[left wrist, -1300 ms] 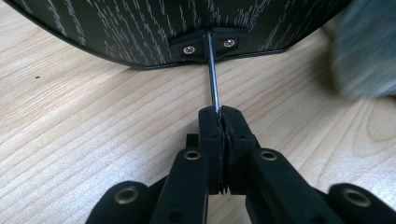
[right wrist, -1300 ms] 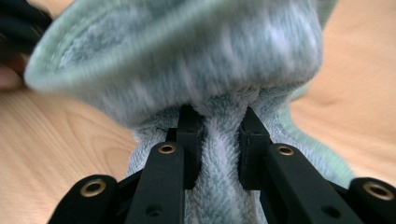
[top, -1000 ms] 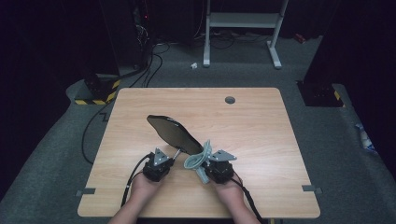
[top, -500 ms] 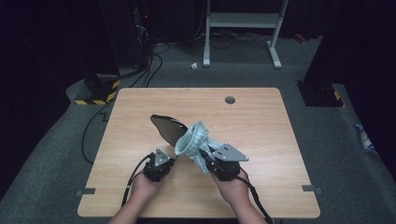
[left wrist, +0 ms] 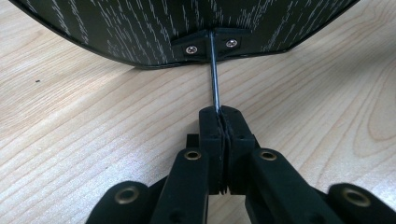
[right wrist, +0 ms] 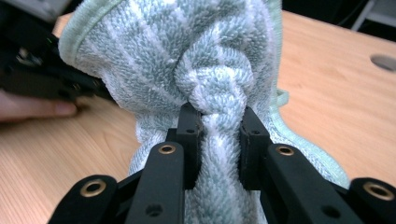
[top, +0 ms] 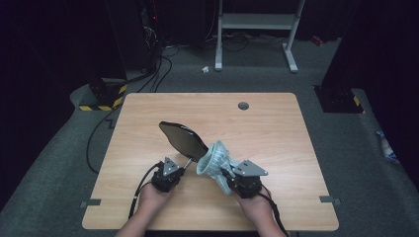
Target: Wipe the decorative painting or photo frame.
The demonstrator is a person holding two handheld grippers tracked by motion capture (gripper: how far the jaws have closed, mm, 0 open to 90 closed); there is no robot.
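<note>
A black oval plate (top: 182, 138) on a thin metal rod (top: 188, 161) is held tilted above the wooden table (top: 276, 138). My left gripper (top: 184, 167) is shut on the rod. In the left gripper view the jaws pinch the rod (left wrist: 214, 74) just below the plate's screwed bracket (left wrist: 209, 43). My right gripper (top: 225, 174) is shut on a bunched pale green towel (top: 213, 159), which meets the plate's near right edge. In the right gripper view the towel (right wrist: 187, 56) bulges over the jaws, squeezed between both pads (right wrist: 189, 128).
A round cable hole (top: 243, 105) sits near the table's far edge. Beyond the table, black cables (top: 158, 69) and a white metal stand (top: 257, 29) are on the grey floor. The other hand's thumb (right wrist: 42, 108) rests on the table in the right gripper view.
My right gripper lifted the towel off the table and brought it up against the plate's lower right edge. The left gripper stayed put, still holding the rod.
</note>
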